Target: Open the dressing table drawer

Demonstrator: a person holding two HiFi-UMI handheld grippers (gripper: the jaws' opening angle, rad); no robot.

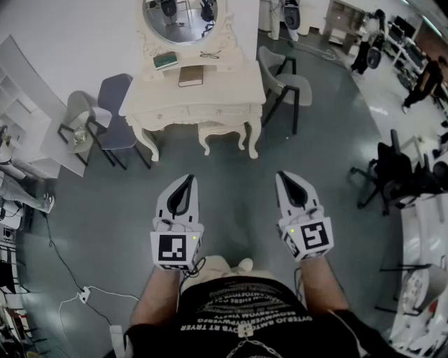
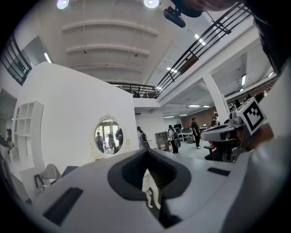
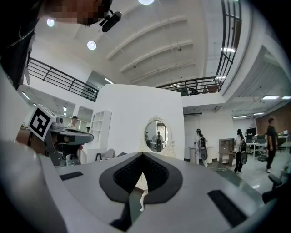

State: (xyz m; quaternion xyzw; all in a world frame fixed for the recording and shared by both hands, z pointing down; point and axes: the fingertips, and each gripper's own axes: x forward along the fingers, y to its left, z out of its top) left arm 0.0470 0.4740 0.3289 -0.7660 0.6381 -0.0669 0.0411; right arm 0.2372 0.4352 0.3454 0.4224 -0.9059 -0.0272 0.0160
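Both tools are held level and side by side over the grey floor, well apart from the furniture. The left tool (image 1: 187,179) has its jaws together with nothing between them, and so does the right tool (image 1: 285,176). At 12 o'clock from them stands the white dressing desk (image 1: 224,91), its drawer (image 1: 217,110) shut flush in the front apron. An oval mirror (image 1: 180,15) rises at the desk's back, and a brown book (image 1: 190,75) lies on its top.
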